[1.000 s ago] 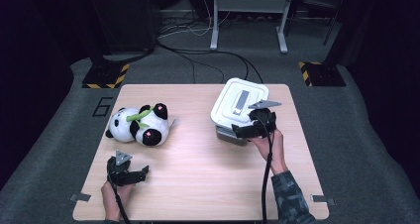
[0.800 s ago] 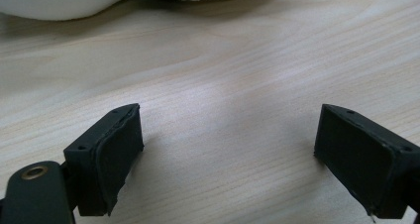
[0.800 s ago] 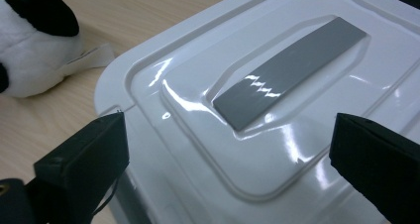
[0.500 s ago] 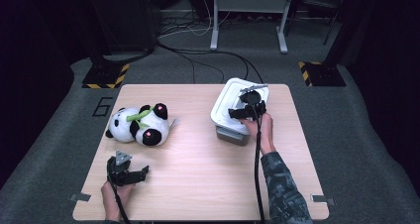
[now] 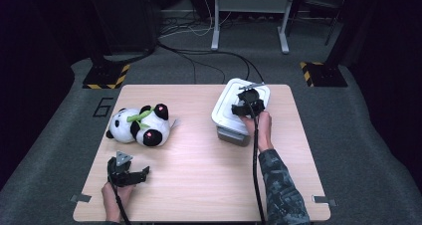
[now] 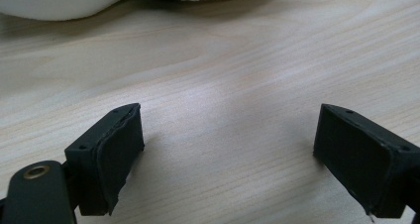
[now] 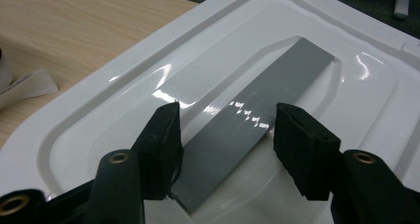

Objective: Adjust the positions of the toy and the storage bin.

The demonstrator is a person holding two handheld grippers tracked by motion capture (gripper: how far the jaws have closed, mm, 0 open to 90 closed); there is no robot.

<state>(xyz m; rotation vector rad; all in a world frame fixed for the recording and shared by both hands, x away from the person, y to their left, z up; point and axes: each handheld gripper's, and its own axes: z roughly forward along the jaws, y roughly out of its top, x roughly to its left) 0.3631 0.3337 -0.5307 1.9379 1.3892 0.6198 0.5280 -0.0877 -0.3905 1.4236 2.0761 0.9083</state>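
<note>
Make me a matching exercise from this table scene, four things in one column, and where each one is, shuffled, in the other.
1 panda plush
2 white box
3 left gripper
4 grey handle

A between the right gripper's jaws
B far right of the table
C near left, jaws wide, empty
D far left, lying down

Pairs: 1-D, 2-B, 3-C, 4-A

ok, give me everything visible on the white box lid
The lid is glossy white plastic, rounded corners, stepped rim, with a recessed middle crossed by a flat grey handle strip. It sits closed and level on a grey-sided box at the table's far right. The right gripper straddles the strip, jaws just closing, pads apparently not yet gripping.
</note>
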